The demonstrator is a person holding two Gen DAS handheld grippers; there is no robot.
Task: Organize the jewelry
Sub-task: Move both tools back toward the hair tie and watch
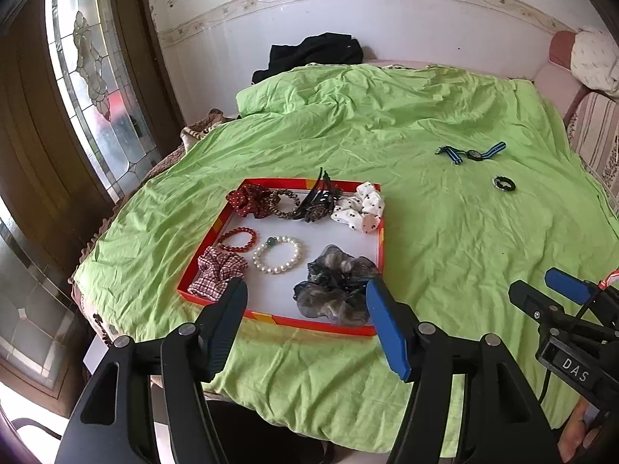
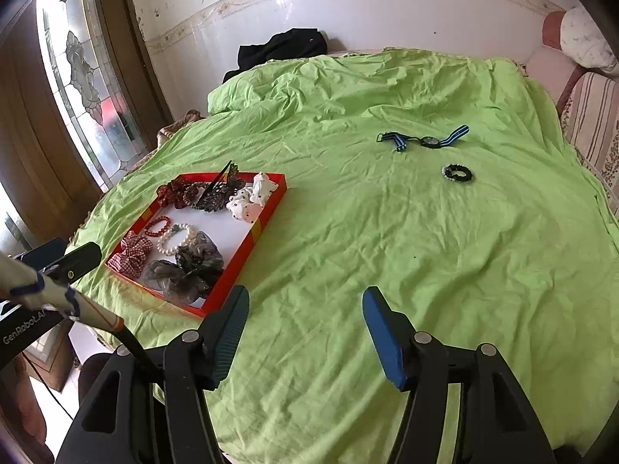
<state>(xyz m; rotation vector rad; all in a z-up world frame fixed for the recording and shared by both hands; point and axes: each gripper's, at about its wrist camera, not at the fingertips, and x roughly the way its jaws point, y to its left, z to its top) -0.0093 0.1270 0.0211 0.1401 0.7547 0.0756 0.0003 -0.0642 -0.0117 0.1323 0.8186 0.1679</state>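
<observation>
- A red-rimmed tray [image 1: 381, 247] with a white floor sits on the green sheet [image 1: 464, 255], left of centre in the left wrist view and at middle left in the right wrist view [image 2: 247, 247].
- Along the tray's far edge lie a dark red dotted scrunchie [image 1: 247, 200], a brown beaded hair tie [image 1: 285, 203], a black hair claw [image 1: 319, 199] and a white dotted scrunchie [image 1: 361, 207], which hangs over the far right corner.
- In the middle lie a red bead bracelet [image 1: 238, 239] and, just beside it, a white pearl bracelet [image 1: 276, 254].
- At the near left corner is a red checked scrunchie [image 1: 216, 270]; at the near right is a grey sheer scrunchie [image 1: 334, 286].
- Outside the tray, in the upper right of both views, a striped-strap watch [image 2: 425, 139] and a small black hair tie [image 2: 457, 173] lie on the sheet, near each other and well apart from the tray.
- The left gripper [image 1: 305, 332] hovers over the tray's near edge, jaws wide apart, empty.
- The right gripper [image 2: 305, 336] is over bare sheet, jaws wide apart, empty.
- A black cloth [image 1: 309, 54] lies by the white wall at the top.
</observation>
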